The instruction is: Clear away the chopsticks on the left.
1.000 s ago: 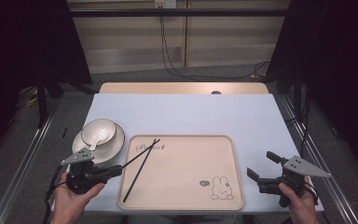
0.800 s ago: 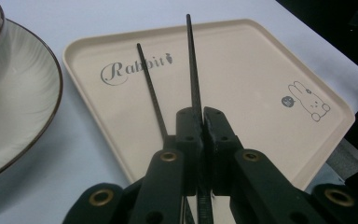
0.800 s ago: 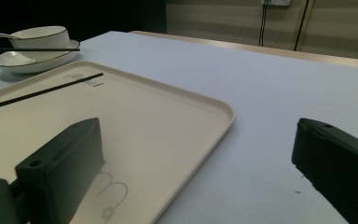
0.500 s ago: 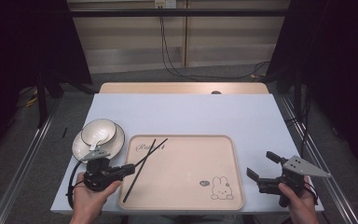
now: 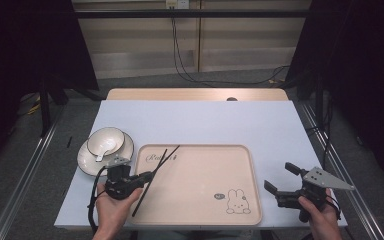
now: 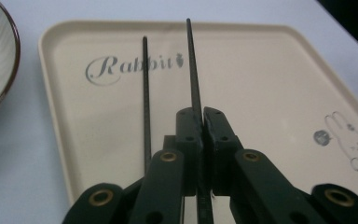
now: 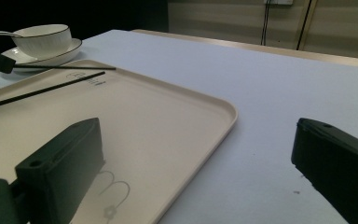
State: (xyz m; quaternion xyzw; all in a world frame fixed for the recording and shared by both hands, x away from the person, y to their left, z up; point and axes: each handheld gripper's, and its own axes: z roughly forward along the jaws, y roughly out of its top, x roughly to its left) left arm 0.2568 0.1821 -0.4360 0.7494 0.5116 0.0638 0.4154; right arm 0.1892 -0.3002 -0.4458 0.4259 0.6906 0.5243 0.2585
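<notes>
My left gripper (image 5: 147, 176) hangs over the left edge of the beige rabbit tray (image 5: 200, 200), shut on a black chopstick (image 5: 172, 153) near its middle. In the left gripper view the jaws (image 6: 200, 114) press together on that chopstick (image 6: 192, 65), which points across the tray (image 6: 270, 84). A second black chopstick (image 6: 145, 93) lies just to its left on the tray. My right gripper (image 5: 280, 177) rests at the tray's right edge, open, with nothing between its fingers. The right gripper view shows both chopsticks far off: the held chopstick (image 7: 65, 68) and the lying chopstick (image 7: 46, 90).
A white bowl (image 5: 106, 139) with a spoon in it stands on a dark-rimmed saucer (image 5: 87, 161) left of the tray. The white table (image 5: 205, 120) stretches bare behind the tray. Metal rails run along both sides and cables hang at the back.
My left hand has moved right toward the tray and rolled over, its grey plate turning out of sight, with the chopstick still in its jaws. The right hand has kept still.
</notes>
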